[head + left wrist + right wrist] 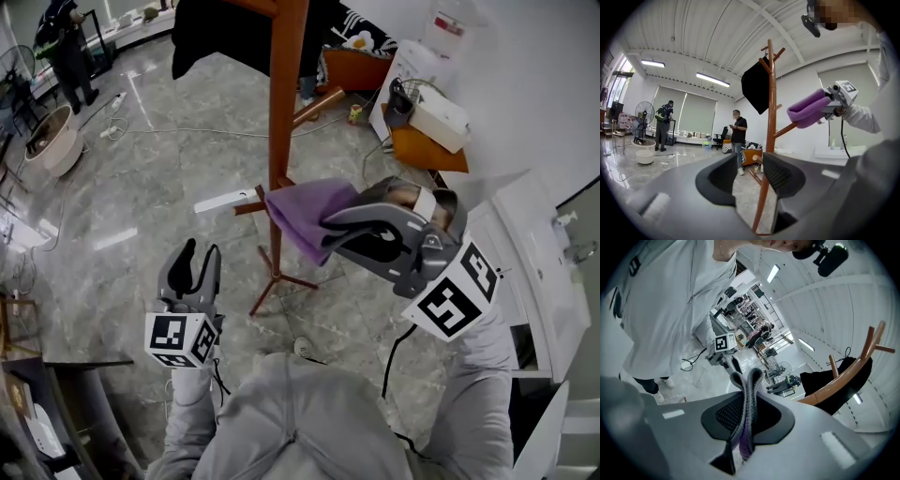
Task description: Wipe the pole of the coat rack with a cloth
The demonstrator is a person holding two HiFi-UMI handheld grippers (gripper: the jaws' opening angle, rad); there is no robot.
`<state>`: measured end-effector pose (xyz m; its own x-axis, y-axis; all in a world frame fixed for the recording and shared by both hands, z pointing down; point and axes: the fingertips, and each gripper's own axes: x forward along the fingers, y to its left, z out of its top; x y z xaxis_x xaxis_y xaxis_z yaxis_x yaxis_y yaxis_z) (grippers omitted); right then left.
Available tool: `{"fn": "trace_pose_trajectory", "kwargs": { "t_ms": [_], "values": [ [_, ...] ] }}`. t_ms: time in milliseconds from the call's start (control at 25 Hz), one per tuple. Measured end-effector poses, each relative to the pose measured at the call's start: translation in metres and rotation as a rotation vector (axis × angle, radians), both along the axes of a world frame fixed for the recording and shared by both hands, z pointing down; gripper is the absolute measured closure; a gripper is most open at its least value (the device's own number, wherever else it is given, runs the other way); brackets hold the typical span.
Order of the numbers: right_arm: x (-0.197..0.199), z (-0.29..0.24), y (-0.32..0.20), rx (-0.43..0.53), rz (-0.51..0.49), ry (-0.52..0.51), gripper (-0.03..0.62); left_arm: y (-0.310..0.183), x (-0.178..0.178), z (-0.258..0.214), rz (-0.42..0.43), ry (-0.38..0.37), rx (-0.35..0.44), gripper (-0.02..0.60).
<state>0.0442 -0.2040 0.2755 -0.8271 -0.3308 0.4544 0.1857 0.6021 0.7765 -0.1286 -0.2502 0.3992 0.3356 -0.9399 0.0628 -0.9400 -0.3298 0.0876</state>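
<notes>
Right gripper is clamping a folded purple cloth between its jaws, with the folds sticking out past the tips. Left gripper is hanging lower with jaws apart and nothing between them; the pole is only showing through the gap, farther off.

Just ahead of the right gripper's tips, the cloth is sitting beside the coat rack's pole. The left gripper view is showing a sliver of gap, so I judge contact not yet made.

- Step in hand: bringing the cloth up to the pole.
- Next move: pressing the cloth onto the wood and stroking along it, steering round the side pegs.

Beyond the pole, a black garment is hanging off the top and grey marbled floor is spreading beneath. One person is standing well off, and another is farther across the room.
</notes>
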Motion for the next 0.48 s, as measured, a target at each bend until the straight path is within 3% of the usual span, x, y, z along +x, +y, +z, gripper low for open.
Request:
{"fn": "trace_pose_trajectory", "kwargs": {
  "t_ms": [240, 480],
  "values": [
    [0.002, -0.007, 0.031, -0.017, -0.005, -0.069, 0.540, -0.003, 0.001, 0.002, 0.018, 0.001, -0.004, 0.403],
    [-0.006, 0.021, 0.043, -0.145, 0.037, -0.134, 0.540, -0.002, 0.001, 0.006, 0.029, 0.005, -0.012, 0.403]
  ]
}}
